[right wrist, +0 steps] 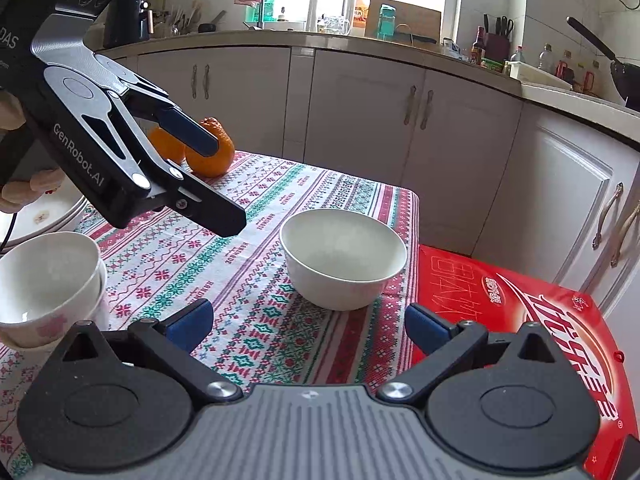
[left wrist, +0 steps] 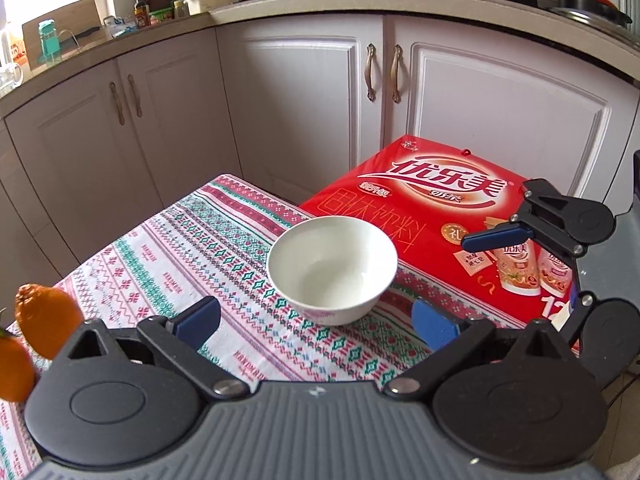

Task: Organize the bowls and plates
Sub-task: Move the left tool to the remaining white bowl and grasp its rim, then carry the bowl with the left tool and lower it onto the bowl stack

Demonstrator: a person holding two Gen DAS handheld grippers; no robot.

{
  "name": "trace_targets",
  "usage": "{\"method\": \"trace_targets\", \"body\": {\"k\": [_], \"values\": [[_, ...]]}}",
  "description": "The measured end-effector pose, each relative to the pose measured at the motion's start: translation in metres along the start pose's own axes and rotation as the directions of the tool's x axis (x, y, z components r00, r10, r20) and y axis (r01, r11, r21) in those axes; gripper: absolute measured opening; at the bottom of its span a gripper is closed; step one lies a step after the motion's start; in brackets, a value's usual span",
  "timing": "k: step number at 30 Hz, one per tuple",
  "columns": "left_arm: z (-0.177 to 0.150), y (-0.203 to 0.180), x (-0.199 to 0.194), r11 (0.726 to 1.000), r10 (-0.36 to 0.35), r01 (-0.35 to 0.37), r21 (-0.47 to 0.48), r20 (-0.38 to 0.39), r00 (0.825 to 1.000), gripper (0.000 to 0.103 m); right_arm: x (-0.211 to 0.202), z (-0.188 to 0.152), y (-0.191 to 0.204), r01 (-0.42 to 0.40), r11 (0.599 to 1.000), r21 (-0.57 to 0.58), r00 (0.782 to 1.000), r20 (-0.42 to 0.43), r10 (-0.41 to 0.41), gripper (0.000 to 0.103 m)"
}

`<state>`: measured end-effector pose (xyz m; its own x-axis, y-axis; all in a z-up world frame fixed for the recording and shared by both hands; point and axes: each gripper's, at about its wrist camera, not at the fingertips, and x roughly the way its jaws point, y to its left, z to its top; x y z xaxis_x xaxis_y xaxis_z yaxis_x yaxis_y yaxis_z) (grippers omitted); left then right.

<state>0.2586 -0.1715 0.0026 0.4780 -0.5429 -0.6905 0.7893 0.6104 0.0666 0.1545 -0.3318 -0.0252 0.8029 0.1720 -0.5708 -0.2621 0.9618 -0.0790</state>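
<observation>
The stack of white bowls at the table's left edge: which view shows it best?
The right wrist view. There the stack of white bowls sits at the left edge, two nested rims visible, apart from the single white bowl mid-table. The left wrist view shows only that single bowl; the stack is out of its frame.

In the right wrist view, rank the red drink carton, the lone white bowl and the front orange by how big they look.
Largest to smallest as they look:
1. red drink carton, though the frame cuts it off
2. lone white bowl
3. front orange, which sits farther from the camera, partly behind the left claw, so its true size is unsure
</observation>
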Motion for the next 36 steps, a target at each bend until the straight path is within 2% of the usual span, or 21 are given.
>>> {"method": "trace_targets", "body": {"k": [4,8,12,16,20,27,32,36], "values": [[0.01,0.002,0.028,1.0,-0.018,0.019,0.009,-0.062,0.998,0.102,0.016,0.003,-0.011,-0.008,1.0,0.008,1.0,-0.004,0.008,0.103],[0.018,0.003,0.049,0.999,-0.021,0.023,0.023,-0.08,0.997,0.101,0.031,0.007,-0.019,-0.02,1.0,0.001,1.0,-0.004,0.02,0.103],[0.025,0.01,0.067,0.999,-0.041,0.041,-0.009,-0.088,0.995,0.101,0.045,0.01,-0.026,-0.038,0.999,0.007,0.999,-0.008,0.038,0.102],[0.03,0.019,0.084,0.997,-0.048,0.041,-0.061,-0.114,0.992,0.096,0.057,0.01,-0.03,-0.057,0.998,0.014,0.998,-0.014,0.057,0.102],[0.033,0.025,0.095,0.995,-0.065,0.054,-0.086,-0.13,0.989,0.082,0.065,0.011,-0.034,-0.073,0.997,0.015,0.997,-0.018,0.074,0.097],[0.037,0.028,0.108,0.992,-0.093,0.079,-0.1,-0.14,0.986,0.08,0.075,0.012,-0.04,-0.082,0.996,0.031,0.996,-0.023,0.083,0.088],[0.038,0.03,0.115,0.991,-0.106,0.091,-0.103,-0.15,0.983,0.069,0.076,0.012,-0.041,-0.09,0.996,0.028,0.996,-0.022,0.091,0.086],[0.038,0.029,0.117,0.99,-0.117,0.103,-0.101,-0.151,0.982,0.068,0.076,0.012,-0.042,-0.095,0.995,0.027,0.995,-0.021,0.095,0.086]]}}
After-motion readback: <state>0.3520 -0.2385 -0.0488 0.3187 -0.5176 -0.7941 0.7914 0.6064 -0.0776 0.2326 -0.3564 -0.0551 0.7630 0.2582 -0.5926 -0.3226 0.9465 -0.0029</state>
